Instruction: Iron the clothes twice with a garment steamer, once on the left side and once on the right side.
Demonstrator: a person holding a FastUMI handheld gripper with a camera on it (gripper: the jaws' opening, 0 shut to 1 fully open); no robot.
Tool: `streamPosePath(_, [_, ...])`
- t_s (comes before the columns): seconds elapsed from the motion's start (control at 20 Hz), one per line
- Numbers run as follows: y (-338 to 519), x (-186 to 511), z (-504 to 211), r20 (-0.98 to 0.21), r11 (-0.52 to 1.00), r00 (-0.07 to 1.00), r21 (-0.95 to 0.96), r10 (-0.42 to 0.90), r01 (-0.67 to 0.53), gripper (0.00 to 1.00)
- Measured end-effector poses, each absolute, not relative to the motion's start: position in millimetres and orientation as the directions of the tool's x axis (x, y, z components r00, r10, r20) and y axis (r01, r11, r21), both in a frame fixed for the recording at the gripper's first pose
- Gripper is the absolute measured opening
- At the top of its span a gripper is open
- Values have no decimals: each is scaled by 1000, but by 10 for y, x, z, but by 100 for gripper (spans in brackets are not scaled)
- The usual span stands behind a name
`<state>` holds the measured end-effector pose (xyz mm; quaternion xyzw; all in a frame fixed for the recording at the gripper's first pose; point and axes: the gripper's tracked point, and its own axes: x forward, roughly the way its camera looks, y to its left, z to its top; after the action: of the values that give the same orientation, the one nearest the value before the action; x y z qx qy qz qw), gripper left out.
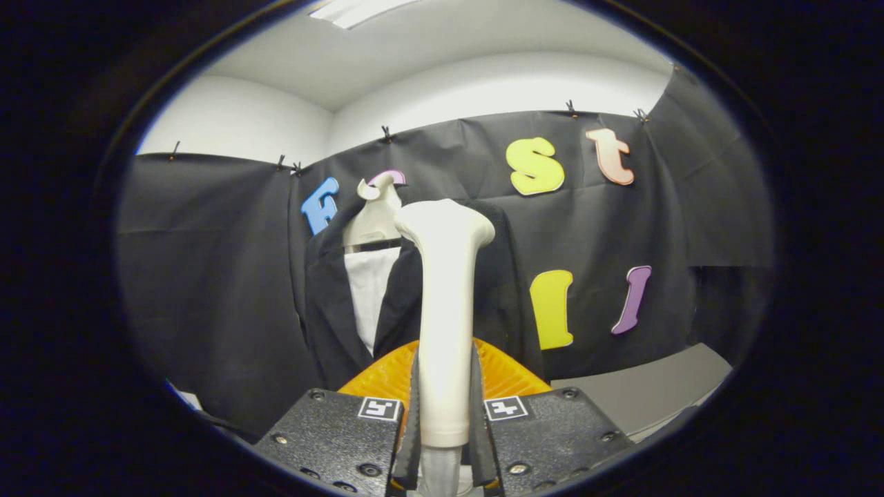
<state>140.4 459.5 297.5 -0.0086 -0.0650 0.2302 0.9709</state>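
Note:
My gripper [445, 414] is shut on the white handle of the garment steamer [445, 304], which stands upright between the fingers. Its wide head rises in front of a dark jacket [331, 304]. The jacket hangs on a white hanger [375, 214] against the booth's black cloth wall, with a white shirt front [369, 290] showing inside its lapels. The steamer head covers the jacket's right lapel and part of its right side. How far the head stands from the cloth I cannot tell.
An orange ribbed piece [387, 376] sits just beyond the fingers, behind the steamer handle. A grey table surface [649, 386] lies to the right, below the cloth wall. White walls and ceiling rise above the cloth.

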Motion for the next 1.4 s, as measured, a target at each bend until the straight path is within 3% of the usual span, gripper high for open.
streamPosePath(1.4, [4602, 1418, 1476, -143, 910, 912, -114, 383, -400, 31])
